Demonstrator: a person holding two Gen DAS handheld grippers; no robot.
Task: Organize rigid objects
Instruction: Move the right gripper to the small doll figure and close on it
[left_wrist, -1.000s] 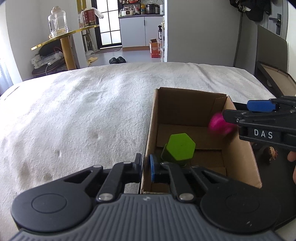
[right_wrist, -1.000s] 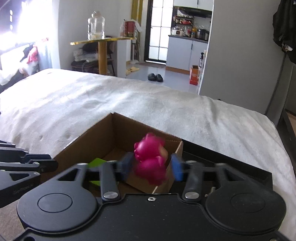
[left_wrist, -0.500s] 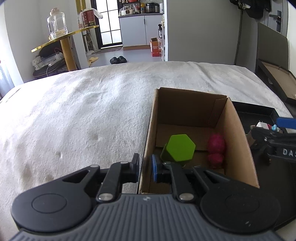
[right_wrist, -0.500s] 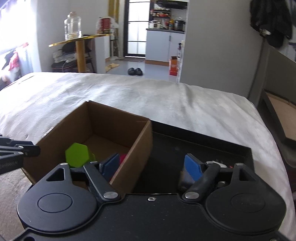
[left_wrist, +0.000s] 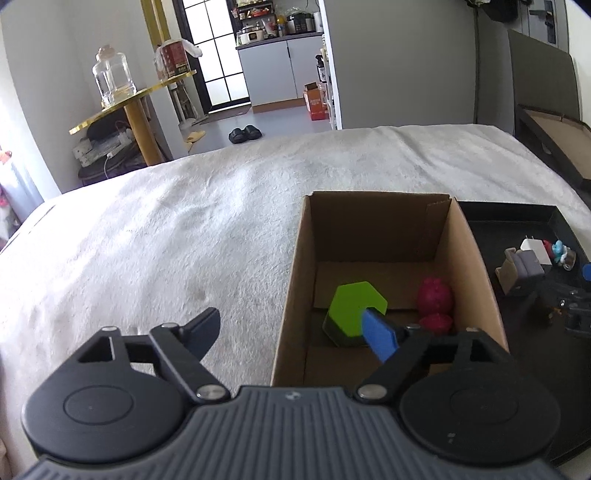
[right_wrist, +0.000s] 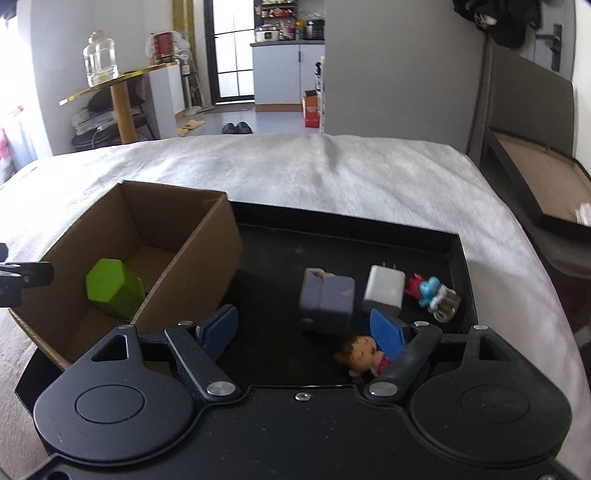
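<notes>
Right wrist view: our next thing, the small doll (right_wrist: 364, 356), lies low centre-right in the black tray (right_wrist: 369, 221), touching our right gripper's (right_wrist: 303, 332) right pad; jaws wide, empty. Left gripper (left_wrist: 291, 332) is opening, astride the cardboard box (left_wrist: 295, 280) wall.

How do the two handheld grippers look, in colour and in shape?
Both are black plastic. The left gripper has a ribbed grey body, two round discs, silver pivot screws and angled link arms ending in blue pads. The right gripper has a smooth, speckled black body with the same discs, screws and textured blue pads. No cables or sleeves show.
</notes>
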